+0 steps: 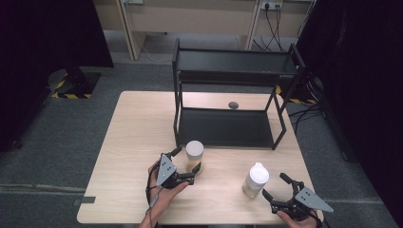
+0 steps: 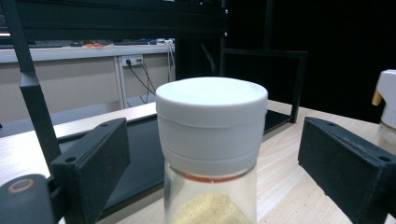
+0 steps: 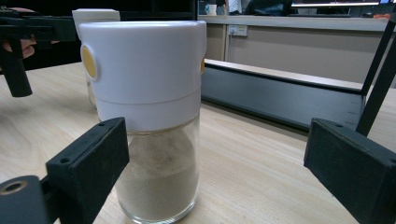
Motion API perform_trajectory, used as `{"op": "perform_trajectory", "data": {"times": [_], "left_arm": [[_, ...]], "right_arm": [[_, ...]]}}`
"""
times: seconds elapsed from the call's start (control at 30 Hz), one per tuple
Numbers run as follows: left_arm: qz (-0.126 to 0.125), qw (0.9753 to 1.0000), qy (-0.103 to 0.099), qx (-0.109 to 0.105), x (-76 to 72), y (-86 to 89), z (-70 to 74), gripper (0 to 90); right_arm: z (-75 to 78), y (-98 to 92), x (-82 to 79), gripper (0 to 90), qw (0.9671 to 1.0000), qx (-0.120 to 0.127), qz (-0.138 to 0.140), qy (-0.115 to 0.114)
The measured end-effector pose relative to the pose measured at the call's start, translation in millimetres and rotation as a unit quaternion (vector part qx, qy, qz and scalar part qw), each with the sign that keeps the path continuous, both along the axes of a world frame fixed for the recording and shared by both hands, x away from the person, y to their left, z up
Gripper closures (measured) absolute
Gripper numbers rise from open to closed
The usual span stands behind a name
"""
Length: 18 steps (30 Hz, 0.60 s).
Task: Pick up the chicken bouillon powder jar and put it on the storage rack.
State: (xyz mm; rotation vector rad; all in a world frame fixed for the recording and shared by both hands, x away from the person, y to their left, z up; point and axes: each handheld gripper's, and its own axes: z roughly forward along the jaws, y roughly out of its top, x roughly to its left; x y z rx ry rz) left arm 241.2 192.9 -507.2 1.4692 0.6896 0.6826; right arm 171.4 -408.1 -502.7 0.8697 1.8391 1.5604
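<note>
A glass jar with a flat white lid [image 1: 194, 153] and yellow grains inside stands on the wooden table [image 1: 138, 133], just in front of the black rack. My left gripper [image 1: 186, 164] is open around it; in the left gripper view the jar [image 2: 211, 140] sits between the jaws with a gap on each side. A glass shaker with a tall white cap [image 1: 255, 179] and pale powder stands to the right. My right gripper [image 1: 274, 185] is open just beside it; the shaker [image 3: 149, 121] stands close to the left jaw, slightly ahead of my right gripper [image 3: 219, 161].
A black two-tier metal rack [image 1: 223, 128] takes up the back middle of the table, both trays bare. A small dark round spot [image 1: 233, 105] lies on the table behind its lower tray. Bare wood lies to the left. The table's front edge is near both hands.
</note>
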Motion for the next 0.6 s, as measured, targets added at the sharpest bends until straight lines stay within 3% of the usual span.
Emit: {"op": "perform_trajectory", "data": {"times": [0.37,0.6], "left_arm": [[0.005,1.0000,0.000,-0.007,11.2,-8.4,4.2,11.4],[0.009,0.9999,-0.004,0.001,14.9,-13.3,5.7,16.0]], "right_arm": [[-0.3,-0.3,0.0,6.9,1.0000,0.001,0.000,0.000],[-0.1,0.1,-0.1,6.9,1.0000,0.000,0.000,0.000]]}}
